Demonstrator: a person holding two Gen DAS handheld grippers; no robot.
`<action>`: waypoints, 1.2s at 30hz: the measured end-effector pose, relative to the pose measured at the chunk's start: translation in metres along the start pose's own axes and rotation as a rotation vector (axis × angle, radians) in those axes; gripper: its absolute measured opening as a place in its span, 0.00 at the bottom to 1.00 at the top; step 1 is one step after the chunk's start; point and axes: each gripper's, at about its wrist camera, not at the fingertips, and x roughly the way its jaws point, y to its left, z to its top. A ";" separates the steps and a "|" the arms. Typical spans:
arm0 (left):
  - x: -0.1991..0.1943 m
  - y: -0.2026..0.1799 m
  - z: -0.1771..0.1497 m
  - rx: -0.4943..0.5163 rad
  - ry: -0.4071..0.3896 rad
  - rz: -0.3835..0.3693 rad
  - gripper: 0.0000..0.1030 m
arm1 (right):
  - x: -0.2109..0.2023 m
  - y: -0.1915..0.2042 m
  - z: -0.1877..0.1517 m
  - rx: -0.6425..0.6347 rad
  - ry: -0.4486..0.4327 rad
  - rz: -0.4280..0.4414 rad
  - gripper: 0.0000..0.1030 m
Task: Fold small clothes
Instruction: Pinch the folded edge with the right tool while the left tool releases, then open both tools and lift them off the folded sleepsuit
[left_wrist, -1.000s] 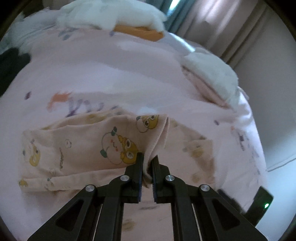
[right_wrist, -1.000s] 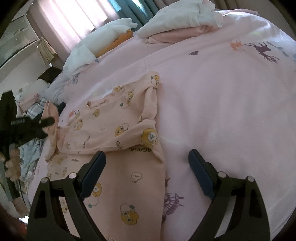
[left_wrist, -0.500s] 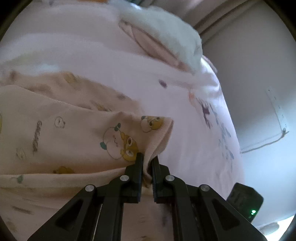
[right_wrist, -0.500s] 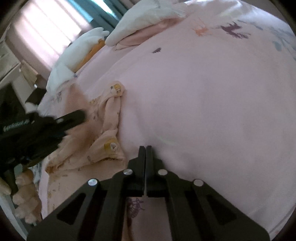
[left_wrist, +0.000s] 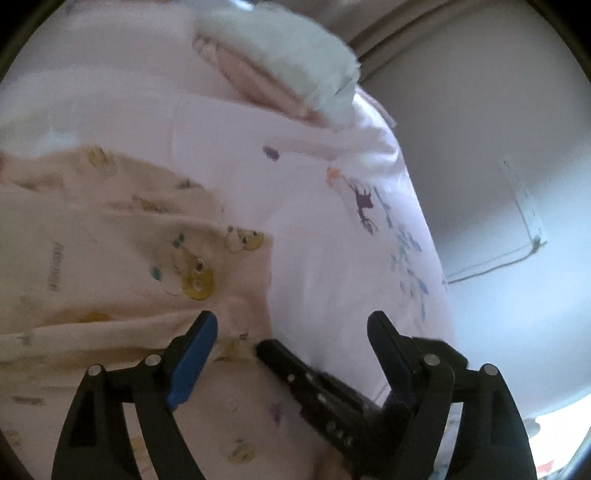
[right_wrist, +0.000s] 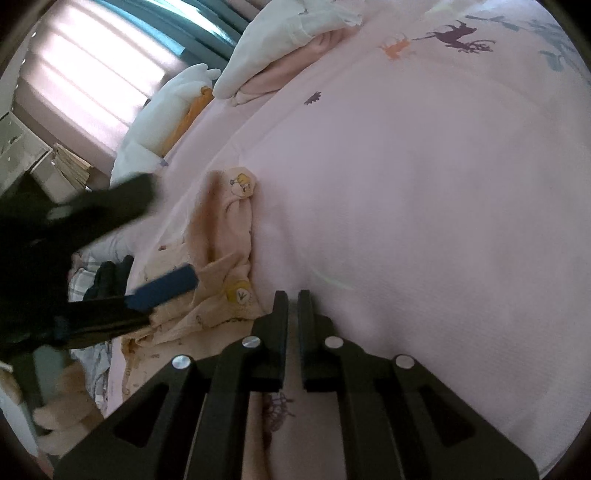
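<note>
We find the left gripper (left_wrist: 291, 328) released, its jaws just opened above the printed baby garment (left_wrist: 110, 251) on the pink bedsheet (right_wrist: 406, 184). The right gripper (right_wrist: 292, 295) is clenched at the garment's edge; whether it pinches cloth we cannot tell.

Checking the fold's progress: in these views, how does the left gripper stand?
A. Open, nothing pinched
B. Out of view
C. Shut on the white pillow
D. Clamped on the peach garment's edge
A: the left gripper has just been opening, and its jaws stand apart over the peach garment without pinching it.
</note>
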 end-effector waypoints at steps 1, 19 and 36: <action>-0.007 0.002 0.000 0.005 -0.019 0.029 0.81 | 0.000 0.001 0.000 -0.001 -0.001 0.000 0.05; -0.099 0.193 -0.048 -0.063 -0.319 0.359 0.83 | -0.031 0.042 0.007 -0.077 -0.171 0.234 0.36; -0.132 0.237 -0.060 -0.210 -0.406 0.118 0.68 | 0.025 0.037 0.019 -0.120 -0.075 -0.119 0.35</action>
